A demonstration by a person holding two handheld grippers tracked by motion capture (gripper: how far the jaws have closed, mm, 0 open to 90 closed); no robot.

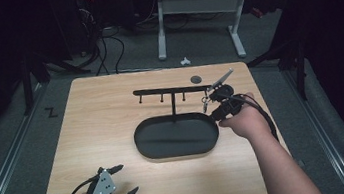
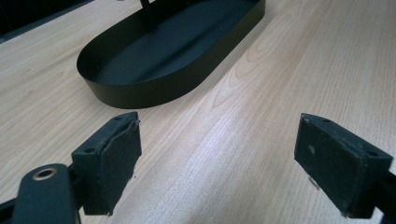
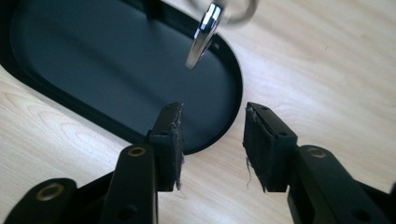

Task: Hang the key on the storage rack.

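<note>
A black oval tray (image 1: 176, 138) sits mid-table with a thin post rising to a black crossbar (image 1: 169, 90) that carries small hooks. A small silver metal piece (image 1: 205, 104) hangs from the bar's right end; in the right gripper view this metal piece (image 3: 204, 38) dangles above the tray's end (image 3: 229, 93). My right gripper (image 1: 211, 107) stands open just right of it, jaws apart with nothing between them. Near the table's front left corner my left gripper (image 1: 123, 181) is wide open and empty, its fingers (image 2: 112, 158) pointing toward the tray (image 2: 154, 88).
A dark round disc (image 1: 196, 79) lies on the table behind the crossbar. The wooden table's edges are close to both hands. Beyond the table stand a white desk frame (image 1: 196, 8) and cables on the grey floor.
</note>
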